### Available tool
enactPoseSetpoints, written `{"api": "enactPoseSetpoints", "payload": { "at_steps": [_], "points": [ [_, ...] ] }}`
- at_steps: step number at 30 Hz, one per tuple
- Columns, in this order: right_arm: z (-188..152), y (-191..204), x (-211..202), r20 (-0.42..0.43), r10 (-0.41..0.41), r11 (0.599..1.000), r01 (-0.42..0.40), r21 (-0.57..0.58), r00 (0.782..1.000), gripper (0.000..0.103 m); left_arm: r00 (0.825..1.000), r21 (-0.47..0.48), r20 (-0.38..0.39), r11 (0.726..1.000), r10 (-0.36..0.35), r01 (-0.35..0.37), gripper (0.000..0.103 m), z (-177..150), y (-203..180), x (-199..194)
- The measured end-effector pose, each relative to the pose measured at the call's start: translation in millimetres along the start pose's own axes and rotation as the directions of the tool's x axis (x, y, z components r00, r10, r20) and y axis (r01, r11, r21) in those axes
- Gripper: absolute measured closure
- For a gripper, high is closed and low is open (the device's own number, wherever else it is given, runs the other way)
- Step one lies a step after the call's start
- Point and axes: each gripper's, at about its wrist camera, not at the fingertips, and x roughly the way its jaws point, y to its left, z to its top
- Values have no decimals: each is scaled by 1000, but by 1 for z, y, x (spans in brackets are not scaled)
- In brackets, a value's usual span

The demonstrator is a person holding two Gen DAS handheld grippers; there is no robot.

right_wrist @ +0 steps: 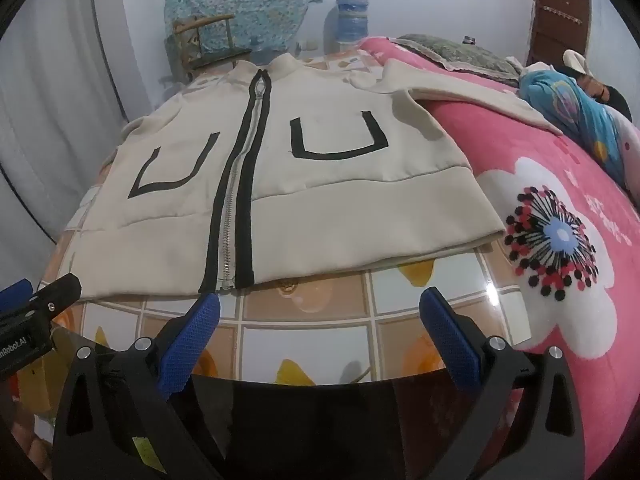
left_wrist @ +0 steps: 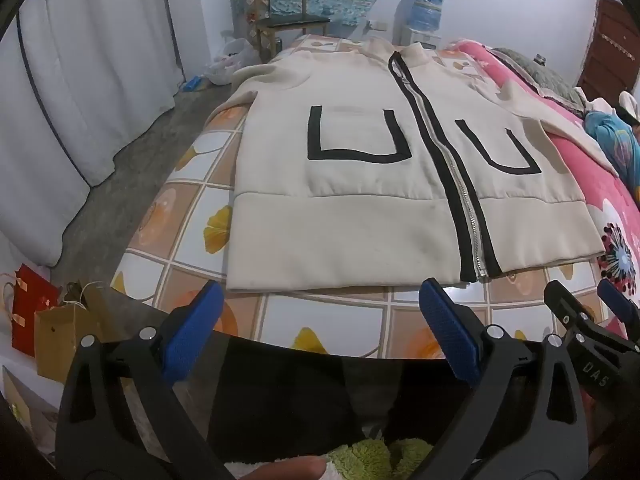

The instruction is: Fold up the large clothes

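Bed [left_wrist: 180,184] with a tile-and-flower patterned cover fills most of the scene. A pink floral blanket [right_wrist: 560,208] lies along its right side.

Cream zip-up jacket [left_wrist: 360,200] laid flat, front up, on the patterned cover, collar at the far end, hem at the near end. Its right sleeve runs out onto the pink blanket. Black-edged zipper [left_wrist: 460,184] closed down the middle; one black U-shaped pocket outline each side of it.

White curtain [left_wrist: 80,80] at far left. Wooden chair [left_wrist: 288,16] and a water dispenser with a blue bottle [left_wrist: 426,8] stand against the far wall. Brown door [right_wrist: 560,16] at far right. Red and brown paper bags [left_wrist: 44,320] on the floor at near left.

Left gripper [left_wrist: 320,320] near the hem, just short of it, blue pads spread wide, nothing between them. Right gripper [right_wrist: 320,328] the same: wide apart, empty, short of the hem, beside the left one.
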Motion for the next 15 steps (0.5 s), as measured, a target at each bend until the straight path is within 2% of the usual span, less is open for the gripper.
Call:
{"api": "enactPoseSetpoints", "payload": {
  "at_steps": [15],
  "points": [
    [6,10,2,-5,2,1000,-2,-7,1000,6,1000,1,1,1000,-6,6,8,1,-1,0]
  ]
}}
